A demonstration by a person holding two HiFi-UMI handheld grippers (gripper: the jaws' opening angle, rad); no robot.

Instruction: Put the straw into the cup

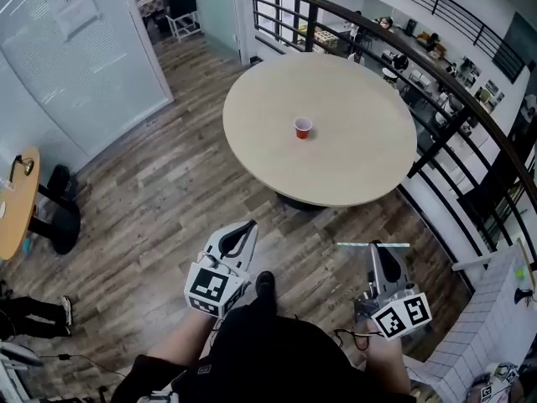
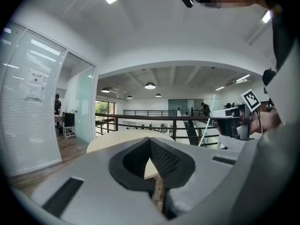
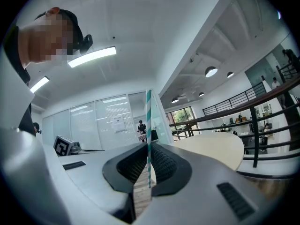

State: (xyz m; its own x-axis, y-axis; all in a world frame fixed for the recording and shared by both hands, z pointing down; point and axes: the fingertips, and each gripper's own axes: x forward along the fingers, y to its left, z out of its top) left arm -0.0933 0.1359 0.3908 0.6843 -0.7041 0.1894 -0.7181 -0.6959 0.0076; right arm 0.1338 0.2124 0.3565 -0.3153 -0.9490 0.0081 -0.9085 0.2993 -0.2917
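The right gripper is clamped on a striped straw; the left gripper is closed and empty. A red cup stands on the tabletop. The print on the wall notice is illegible.

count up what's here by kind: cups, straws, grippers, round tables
cup: 1
straw: 1
grippers: 2, left gripper and right gripper
round table: 1
total: 5
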